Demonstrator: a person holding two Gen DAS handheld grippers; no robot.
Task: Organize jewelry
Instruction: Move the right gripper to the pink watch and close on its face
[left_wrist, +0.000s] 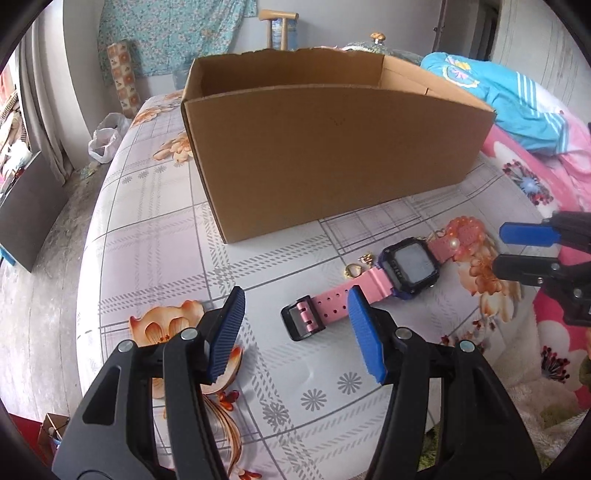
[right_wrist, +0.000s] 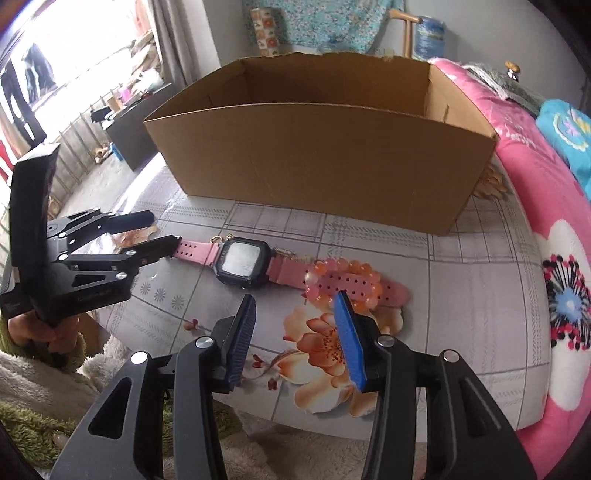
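Bed (left_wrist: 155, 236): box (left_wrist: 332, 147) stood beyond both tongs.
Left tongs (left_wrist: 295, 310): tilted down, spread, empty, watch (left_wrist: 410, 266) buckle between tips.
Right tongs (right_wrist: 295, 314): tilted down, spread, empty, beads (right_wrist: 347, 269) just ahead.

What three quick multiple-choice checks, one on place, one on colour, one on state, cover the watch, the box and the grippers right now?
1. The watch lies:
A. inside the cardboard box
B. on the bedsheet in front of the cardboard box
C. on the floor

2. Its strap is:
A. pink
B. green
C. white

3. The left gripper is:
A. shut on the watch
B. shut on beads
C. open, holding nothing

Answers: 1 B, it rests on the bedsheet before the box wall. 2 A, both strap halves are pink. 3 C, its blue pads stand apart.
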